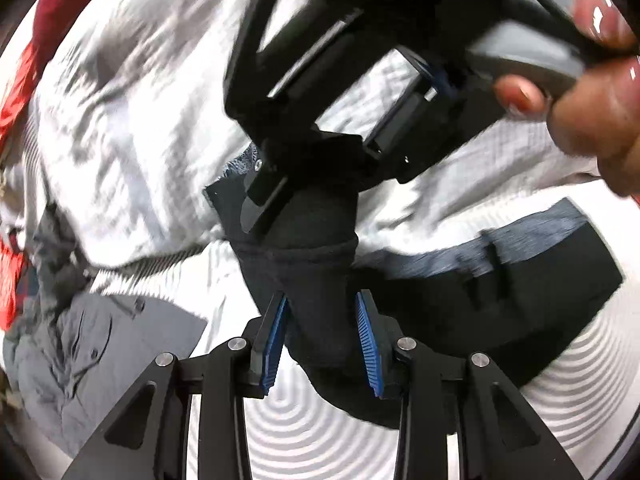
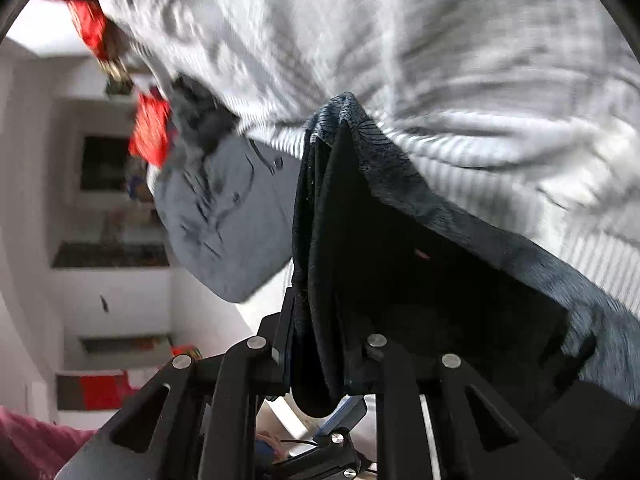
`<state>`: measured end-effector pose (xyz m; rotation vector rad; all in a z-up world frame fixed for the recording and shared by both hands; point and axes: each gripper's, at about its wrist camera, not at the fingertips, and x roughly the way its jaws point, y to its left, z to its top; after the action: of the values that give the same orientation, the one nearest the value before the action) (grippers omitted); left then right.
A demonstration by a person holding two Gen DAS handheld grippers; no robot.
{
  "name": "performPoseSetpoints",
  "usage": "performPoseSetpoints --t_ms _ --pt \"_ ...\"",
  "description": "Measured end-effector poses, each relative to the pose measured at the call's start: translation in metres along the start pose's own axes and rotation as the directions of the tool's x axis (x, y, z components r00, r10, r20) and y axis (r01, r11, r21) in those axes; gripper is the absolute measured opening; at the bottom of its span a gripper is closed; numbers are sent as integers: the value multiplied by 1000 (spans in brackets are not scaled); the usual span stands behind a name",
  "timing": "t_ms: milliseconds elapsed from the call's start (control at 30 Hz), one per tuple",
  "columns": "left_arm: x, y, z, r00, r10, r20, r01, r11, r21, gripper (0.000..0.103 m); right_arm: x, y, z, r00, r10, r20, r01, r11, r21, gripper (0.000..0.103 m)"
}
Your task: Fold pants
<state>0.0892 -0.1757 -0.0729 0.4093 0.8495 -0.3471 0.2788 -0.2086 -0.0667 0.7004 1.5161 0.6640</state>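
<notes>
Left claw (image 1: 322, 336): clamped on a bunch of the dark pants (image 1: 320, 280).
Right claw (image 2: 320, 344): closed on the pants' (image 2: 400, 260) bunched edge.
Grey shirt (image 2: 224, 216): left of the right claw.

Brightness: we are seeing both views evenly and brightly lit, with no hard shadows.
Glare: light is glinting off the fingernails (image 1: 600, 16) at two o'clock in the left wrist view.
Blur: motion is smearing the white bedding (image 1: 132, 120) in both views; the red cloth (image 2: 150, 132) at ten o'clock is streaking.
Sharpness: the blue pads (image 1: 276, 344) are staying crisp.
Distortion: the fisheye is bending the shelves (image 2: 112, 256) at nine o'clock, and dark corners are ringing each frame.
Dark areas: the black pants (image 2: 400, 272) are swallowing detail.
</notes>
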Motion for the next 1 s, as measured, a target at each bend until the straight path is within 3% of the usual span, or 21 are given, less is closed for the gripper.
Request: performPoseSetpoints --t_ms 200,400,567,800,1000 --pt "-28 -58 29 994 -89 57 85 994 70 36 -83 -41 -47 985 67 158 -78 995 65 19" --pt "-48 -129 48 979 -186 80 171 970 172 36 -152 -94 -106 947 92 307 -142 979 147 19" --pt "-45 -189 48 966 -254 51 232 936 263 36 -188 -152 -157 910 93 404 -207 947 247 19" --pt "-26 -260 33 957 -290 -13 273 884 379 36 -187 -235 -214 871 88 483 -294 882 369 19" --pt "8 -294 4 960 -254 -114 278 851 445 36 -150 -288 -237 866 91 491 -347 817 461 19"
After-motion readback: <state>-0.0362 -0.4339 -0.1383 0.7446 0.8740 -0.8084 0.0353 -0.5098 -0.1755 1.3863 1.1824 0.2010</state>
